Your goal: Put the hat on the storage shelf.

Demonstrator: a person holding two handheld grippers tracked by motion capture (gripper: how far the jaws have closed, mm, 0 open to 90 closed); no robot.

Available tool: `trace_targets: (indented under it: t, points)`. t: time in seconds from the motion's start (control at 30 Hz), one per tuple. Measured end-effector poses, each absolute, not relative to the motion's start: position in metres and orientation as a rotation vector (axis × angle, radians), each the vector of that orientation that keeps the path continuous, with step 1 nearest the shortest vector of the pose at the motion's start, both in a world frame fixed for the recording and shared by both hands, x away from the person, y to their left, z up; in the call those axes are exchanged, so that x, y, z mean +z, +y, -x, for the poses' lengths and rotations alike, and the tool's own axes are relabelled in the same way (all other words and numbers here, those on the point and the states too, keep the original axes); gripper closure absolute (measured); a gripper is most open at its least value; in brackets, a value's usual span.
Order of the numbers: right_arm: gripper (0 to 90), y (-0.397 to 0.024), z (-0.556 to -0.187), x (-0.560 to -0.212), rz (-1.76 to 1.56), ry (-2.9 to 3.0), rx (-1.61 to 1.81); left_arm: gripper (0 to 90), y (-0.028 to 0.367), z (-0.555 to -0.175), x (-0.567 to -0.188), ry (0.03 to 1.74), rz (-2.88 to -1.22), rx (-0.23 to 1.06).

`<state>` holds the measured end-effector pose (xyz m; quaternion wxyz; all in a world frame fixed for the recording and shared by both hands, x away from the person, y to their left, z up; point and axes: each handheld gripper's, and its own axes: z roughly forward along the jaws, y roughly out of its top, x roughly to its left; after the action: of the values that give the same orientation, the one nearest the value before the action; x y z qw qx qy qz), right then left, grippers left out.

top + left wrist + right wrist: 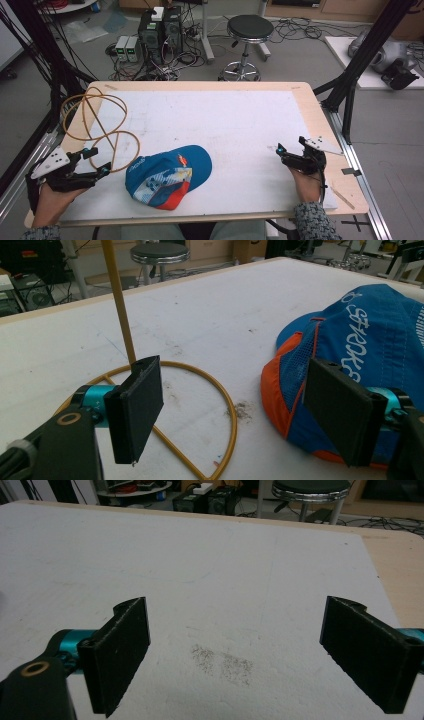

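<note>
A: Reaching is the step in hand, I'd say. The left tongs (97, 161) sit low at the near left of the tabletop (225, 120), jaws wide with nothing between them, and they point toward the cap (167, 176).

B: And the right tongs (291, 148)?

A: Also wide and holding nothing, resting at the near right, well apart from the cap. In the right gripper view there is bare white tabletop and a dark smudge (222, 662) between the jaws.

B: So where exactly is the cap?

A: It lies near the front edge, a little left of centre, blue with orange trim, crown up as far as I can tell. It's just beside the left tongs, on their right. In the left gripper view the far jaw stands in front of the cap's orange edge; whether it touches I can't tell.

B: What about that cord (95, 127)?

A: A tan loop coils at the left, passing under and beside the left tongs; one strand rises past the near jaw in the left gripper view.

B: Next move?

A: My guess: slide the left tongs right, so one jaw goes over the cap's edge and one under, then close. The cord could snag, so keep clear of it.
</note>
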<state>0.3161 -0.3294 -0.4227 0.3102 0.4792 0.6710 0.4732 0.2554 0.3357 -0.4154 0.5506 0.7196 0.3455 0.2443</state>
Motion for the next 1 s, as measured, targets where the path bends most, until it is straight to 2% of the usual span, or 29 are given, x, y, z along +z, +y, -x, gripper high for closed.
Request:
trace_targets:
  t: [0.4,1.0]
  points:
    - [11.6,-0.329,-0.316,-0.423,-1.257,1.772,1.242,25.6,0.334,-0.253,-0.414,0.766,-1.703,0.549]
    - [11.6,-0.329,-0.318,-0.425,-1.262,1.797,1.214,29.7,0.306,-0.251,-0.407,0.563,-1.767,0.462]
